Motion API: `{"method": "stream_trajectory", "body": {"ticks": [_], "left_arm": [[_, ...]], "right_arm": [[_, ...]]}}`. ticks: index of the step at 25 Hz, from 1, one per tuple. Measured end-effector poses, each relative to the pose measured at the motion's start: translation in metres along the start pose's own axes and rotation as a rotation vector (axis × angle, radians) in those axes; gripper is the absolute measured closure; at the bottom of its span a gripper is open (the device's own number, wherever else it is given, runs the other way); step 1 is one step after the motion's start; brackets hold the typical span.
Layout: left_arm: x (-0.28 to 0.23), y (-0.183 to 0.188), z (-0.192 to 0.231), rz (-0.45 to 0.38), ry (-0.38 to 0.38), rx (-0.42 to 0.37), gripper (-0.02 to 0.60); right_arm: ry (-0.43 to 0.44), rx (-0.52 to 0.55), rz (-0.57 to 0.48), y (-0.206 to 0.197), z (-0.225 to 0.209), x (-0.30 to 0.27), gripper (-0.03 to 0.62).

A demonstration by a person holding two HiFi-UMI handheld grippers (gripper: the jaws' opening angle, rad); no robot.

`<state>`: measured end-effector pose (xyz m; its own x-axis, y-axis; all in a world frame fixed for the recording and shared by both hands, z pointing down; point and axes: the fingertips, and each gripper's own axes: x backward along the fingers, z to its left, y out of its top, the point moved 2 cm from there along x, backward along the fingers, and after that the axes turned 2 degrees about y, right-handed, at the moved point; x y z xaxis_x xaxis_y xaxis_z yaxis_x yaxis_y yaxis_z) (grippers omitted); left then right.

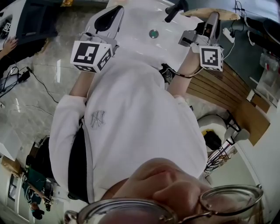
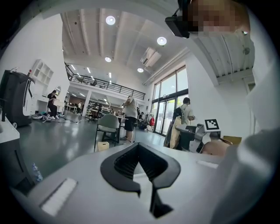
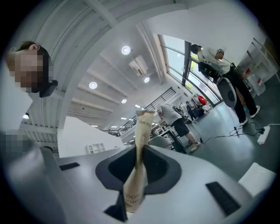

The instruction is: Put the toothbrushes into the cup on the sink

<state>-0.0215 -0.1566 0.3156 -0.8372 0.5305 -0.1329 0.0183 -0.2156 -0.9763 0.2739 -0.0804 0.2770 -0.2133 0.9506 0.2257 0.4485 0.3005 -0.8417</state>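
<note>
In the right gripper view my right gripper (image 3: 142, 148) is shut on a beige paper-wrapped toothbrush (image 3: 143, 129), which stands upright out of the jaws. The head view shows this gripper (image 1: 213, 18) held over the right rim of the white sink (image 1: 135, 41). My left gripper (image 1: 109, 18) hangs over the sink's left side. Its jaws (image 2: 139, 146) meet at the tips with nothing between them. The sink has a round drain (image 1: 153, 33) and a black faucet (image 1: 175, 8). No cup shows in any view.
A wooden slatted surface (image 1: 218, 87) lies right of the sink, with a white power strip (image 1: 227, 33) beyond it. Both gripper views look level across a large hall with several people, a grey chair (image 2: 108, 124) and cables on the floor.
</note>
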Motion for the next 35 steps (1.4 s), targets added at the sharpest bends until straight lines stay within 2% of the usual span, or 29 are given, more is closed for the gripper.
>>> {"method": "stream_trajectory", "body": {"ticks": [8,12,20,35], "left_arm": [[0.009,0.006,0.017,-0.005,0.028,-0.002,0.572],[0.013,0.004,0.026,-0.006,0.043,0.001,0.572],[0.029,0.009,0.044,-0.017,0.082,0.000,0.572],[0.049,0.009,0.069,-0.022,0.141,0.000,0.572]], "right_arm": [[0.060,0.002,0.006,-0.010,0.028,-0.028,0.543],[0.107,0.037,0.029,-0.021,0.047,-0.041,0.543],[0.158,0.011,0.047,-0.044,0.070,-0.060,0.543],[0.295,0.090,0.126,-0.093,0.123,-0.099,0.543]]}}
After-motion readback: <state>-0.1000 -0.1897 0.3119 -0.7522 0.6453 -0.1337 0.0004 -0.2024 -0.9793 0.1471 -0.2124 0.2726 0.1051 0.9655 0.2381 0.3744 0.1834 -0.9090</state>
